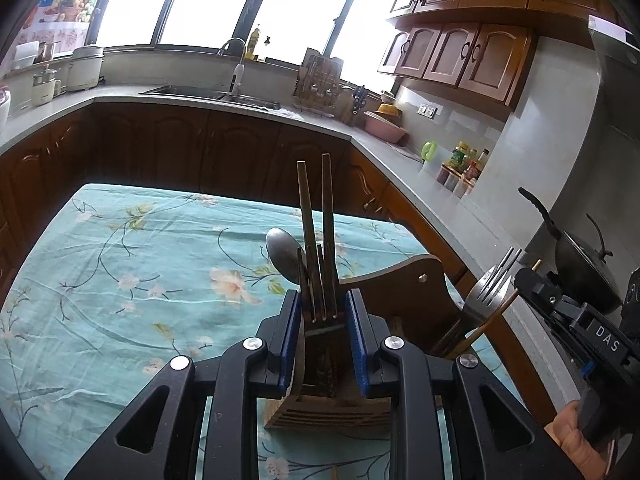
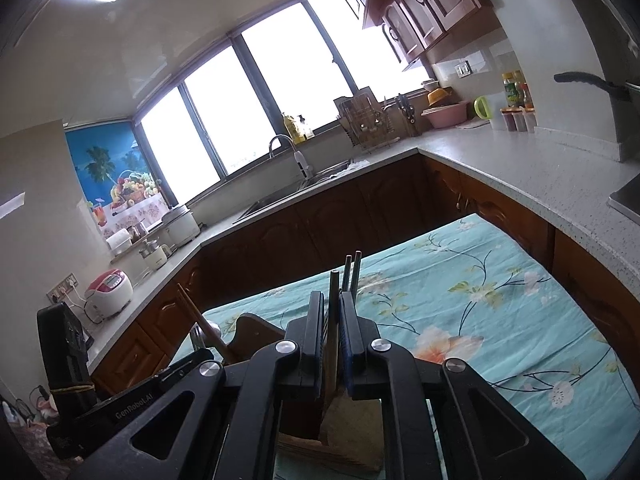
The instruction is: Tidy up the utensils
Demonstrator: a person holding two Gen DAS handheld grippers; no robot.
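Observation:
A wooden utensil holder [image 1: 328,404] stands on the table with the teal floral cloth [image 1: 120,280]. My left gripper [image 1: 323,304] is shut on the holder's near compartment, its blue pads against both sides. Dark chopsticks [image 1: 316,232] and a metal spoon [image 1: 285,256] stand up in that compartment. Forks and chopsticks [image 1: 486,292] fill the right compartment. My right gripper [image 2: 331,320] is shut on thin dark chopsticks [image 2: 350,276] above the holder [image 2: 340,432]. It also shows in the left wrist view at the right edge [image 1: 568,312].
The holder's curved wooden back panel [image 1: 404,280] rises behind the compartments. A grey counter [image 1: 400,152] with sink, dish rack, pink basin and spice jars wraps round the table. A black wok [image 1: 580,264] sits at the right. Rice cookers [image 2: 108,290] stand on the left counter.

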